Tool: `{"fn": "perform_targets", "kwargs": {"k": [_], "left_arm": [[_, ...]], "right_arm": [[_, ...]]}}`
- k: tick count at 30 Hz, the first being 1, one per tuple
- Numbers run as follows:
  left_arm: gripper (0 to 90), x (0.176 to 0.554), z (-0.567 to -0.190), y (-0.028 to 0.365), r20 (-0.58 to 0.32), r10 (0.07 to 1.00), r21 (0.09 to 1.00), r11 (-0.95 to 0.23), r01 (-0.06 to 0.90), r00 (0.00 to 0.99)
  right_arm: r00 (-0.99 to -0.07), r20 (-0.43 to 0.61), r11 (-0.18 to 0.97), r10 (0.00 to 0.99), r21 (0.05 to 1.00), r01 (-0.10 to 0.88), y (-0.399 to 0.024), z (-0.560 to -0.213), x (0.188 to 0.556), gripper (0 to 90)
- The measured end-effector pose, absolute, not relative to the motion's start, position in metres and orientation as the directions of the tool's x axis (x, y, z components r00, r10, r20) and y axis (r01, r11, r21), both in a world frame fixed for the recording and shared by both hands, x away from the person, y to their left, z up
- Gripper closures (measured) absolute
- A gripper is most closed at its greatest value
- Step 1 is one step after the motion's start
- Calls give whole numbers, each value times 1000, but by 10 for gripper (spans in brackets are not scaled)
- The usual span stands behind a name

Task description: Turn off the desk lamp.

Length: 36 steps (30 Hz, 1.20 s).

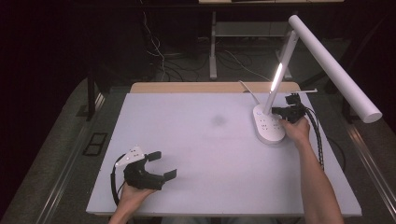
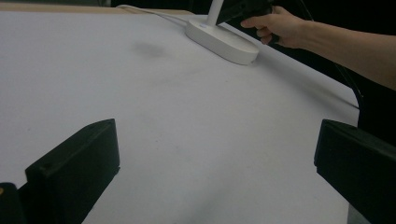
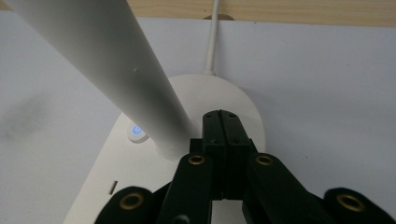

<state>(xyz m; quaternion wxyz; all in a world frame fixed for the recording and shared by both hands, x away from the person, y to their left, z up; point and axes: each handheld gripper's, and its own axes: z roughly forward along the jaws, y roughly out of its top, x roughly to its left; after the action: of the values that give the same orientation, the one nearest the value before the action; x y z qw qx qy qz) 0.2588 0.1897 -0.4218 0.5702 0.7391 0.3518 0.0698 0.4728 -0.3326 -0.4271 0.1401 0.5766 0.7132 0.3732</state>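
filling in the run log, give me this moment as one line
left gripper: open, idle on table | right gripper: shut, empty, over lamp base by stem | power light: lit blue

lamp base (image 3: 140,186) cropped (lower edge), cable (image 3: 212,37) cut

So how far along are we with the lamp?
Looks done: the lamp is on, its strip glowing and the button on the base lit blue. In hand: the right gripper, jaws shut, tips over the base beside the stem. The left gripper rests open, apart. Left, probably: withdrawing the right gripper.
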Motion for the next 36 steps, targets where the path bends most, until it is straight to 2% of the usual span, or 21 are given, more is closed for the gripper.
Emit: {"fn": "perform_targets", "kwargs": {"k": [8,14,27,36], "left_arm": [[0,262,-423,188,-306,599,887,-101,450,740],[0,261,-423,188,-301,599,888,-108,447,742],[0,262,-423,189,-304,599,888,-103,448,740],[0,261,-423,189,-301,599,889,-105,446,742]], "right_arm": [[-319,214,81,923,703,707,-334,-426,475,900],[-309,253,47,917,700,712,-337,-428,474,900],[-314,187,97,931,702,706,-330,-425,475,900],[-319,210,88,924,696,713,-333,-426,475,900]]}}
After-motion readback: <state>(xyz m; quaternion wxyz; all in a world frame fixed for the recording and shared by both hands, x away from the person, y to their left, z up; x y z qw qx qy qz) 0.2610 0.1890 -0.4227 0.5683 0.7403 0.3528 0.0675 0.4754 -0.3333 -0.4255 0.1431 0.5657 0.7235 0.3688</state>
